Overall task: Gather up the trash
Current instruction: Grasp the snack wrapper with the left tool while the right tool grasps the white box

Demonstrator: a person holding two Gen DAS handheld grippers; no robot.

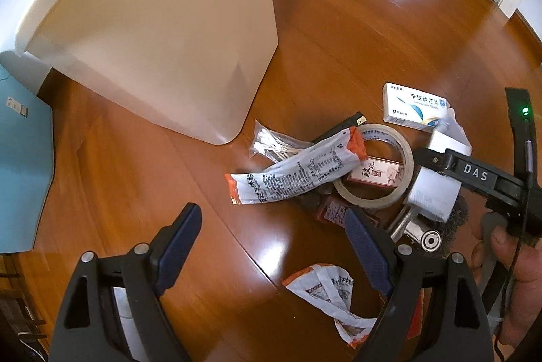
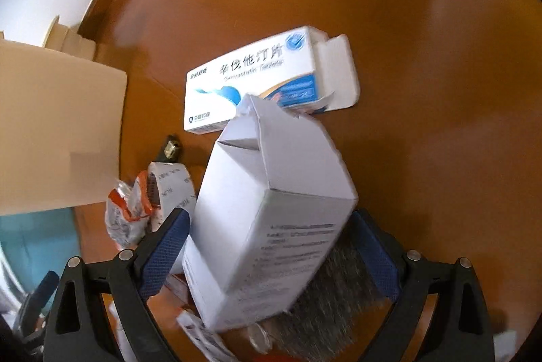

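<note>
Glossy reddish-brown wooden flooring (image 1: 355, 33) carries everything here, and the litter lies in one loose heap at the foot of a tall cream plastic waste bin (image 1: 162, 33), so each piece can be lifted and dropped in with a short reach. Ahead of the left hand-held gripper (image 1: 274, 243), whose jaws stand wide apart with only bare floor between them, lies a long crumpled white-and-orange printed wrapper (image 1: 294, 172), well placed to be its next pick. Just beyond that wrapper sit a beige roll of adhesive tape (image 1: 376, 168) ringed around a small red printed box (image 1: 376, 174), and a clear sachet of cotton swabs (image 1: 274, 145); farther off lies a white-and-blue cardboard medicine box (image 1: 415, 106). Another torn white-and-orange wrapper (image 1: 325, 287) lies under this gripper's right finger. To its right, the right hand-held gripper (image 2: 271, 253) comes down over a plain white cardboard carton (image 2: 271, 219) with one flap standing open. That carton leans between the blue pads; the left pad looks to be against its side, while a dark wiry scouring pad (image 2: 325, 290) fills the space before the right pad, so I judge the jaws open around the carton, not yet clamped. In the left view a bare hand (image 1: 515, 263) grips that tool's handle. A teal panel (image 1: 23, 165) lies left of the bin.
</note>
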